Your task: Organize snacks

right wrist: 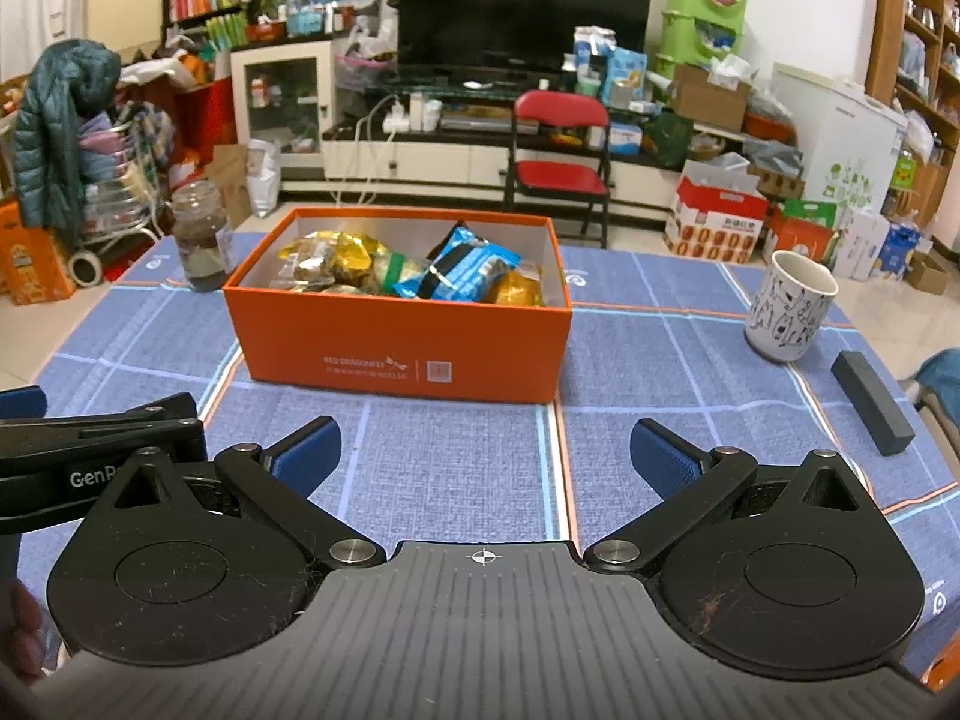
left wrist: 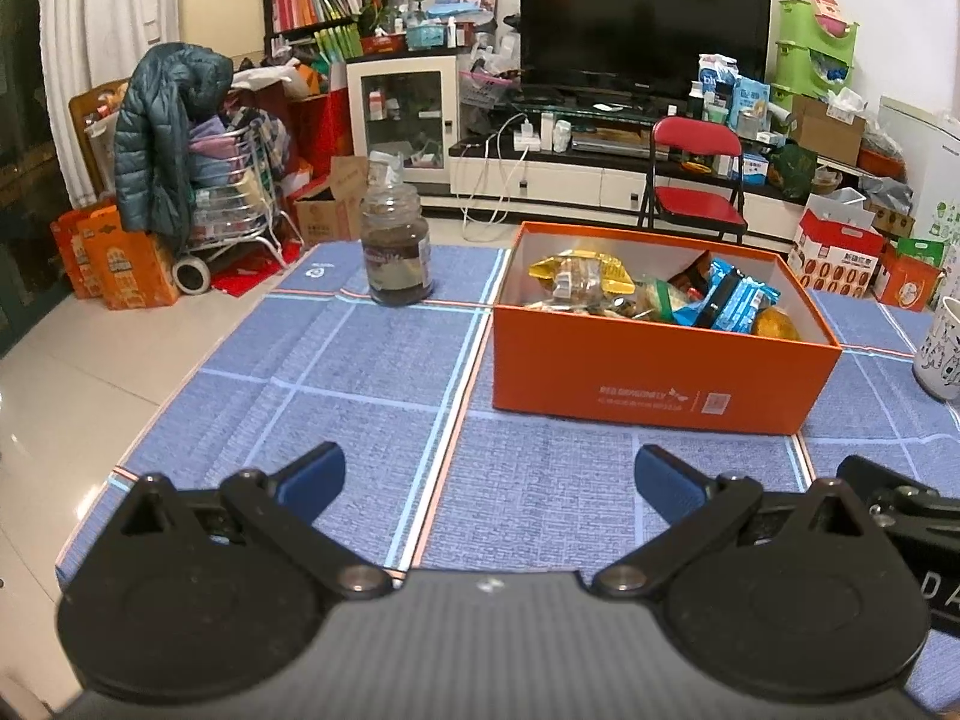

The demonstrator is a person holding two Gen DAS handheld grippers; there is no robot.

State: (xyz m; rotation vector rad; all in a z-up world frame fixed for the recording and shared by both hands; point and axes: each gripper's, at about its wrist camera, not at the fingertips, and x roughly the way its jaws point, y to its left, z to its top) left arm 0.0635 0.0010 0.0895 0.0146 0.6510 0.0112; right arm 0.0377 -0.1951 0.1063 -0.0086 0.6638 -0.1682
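An orange box stands in the middle of the blue checked tablecloth. Inside it lie several wrapped snacks: gold packets, blue packets and an orange-yellow one. My left gripper hovers open over the cloth, short of the box's near wall, with nothing between its blue pads. My right gripper is open too, also empty, just in front of the box. The left gripper's body shows at the left edge of the right wrist view.
A glass jar with dark contents stands left of the box. A white patterned mug and a dark bar lie to the right. A red folding chair stands beyond the table's far edge.
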